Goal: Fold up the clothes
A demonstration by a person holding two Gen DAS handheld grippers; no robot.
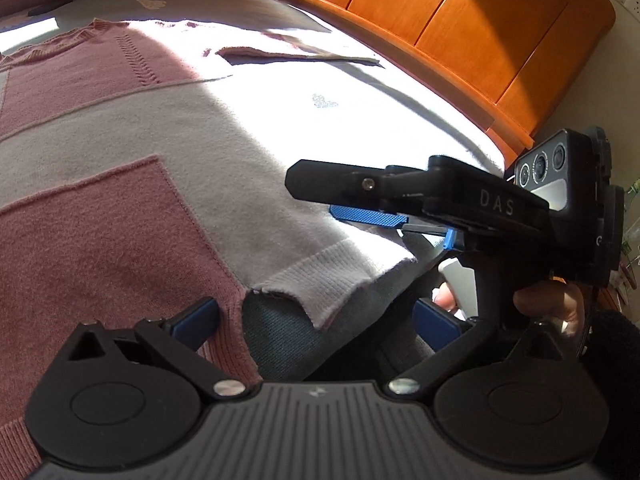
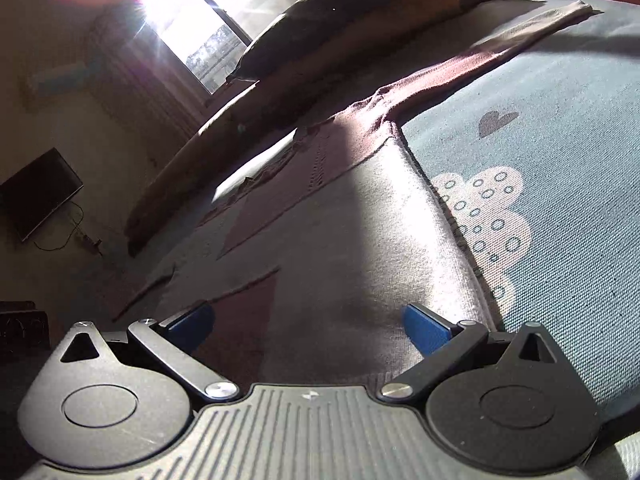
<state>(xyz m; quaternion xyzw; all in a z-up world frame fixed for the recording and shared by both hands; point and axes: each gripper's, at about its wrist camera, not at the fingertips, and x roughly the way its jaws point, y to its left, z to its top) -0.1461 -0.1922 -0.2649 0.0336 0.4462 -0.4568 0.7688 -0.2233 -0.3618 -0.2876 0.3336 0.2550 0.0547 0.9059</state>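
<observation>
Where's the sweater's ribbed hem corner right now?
In the left wrist view, the ribbed hem corner lies low and centre on the bed, just ahead of the open left tongs and below the right tongs, which reach in from the right.

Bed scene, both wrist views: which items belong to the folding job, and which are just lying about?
Belongs to the job:
- sweater, pink and grey, spread flat
- left hand-held gripper, open at the hem
- right hand-held gripper, open

Just lying about:
- pillow
- bedsheet
- headboard
- television
</observation>
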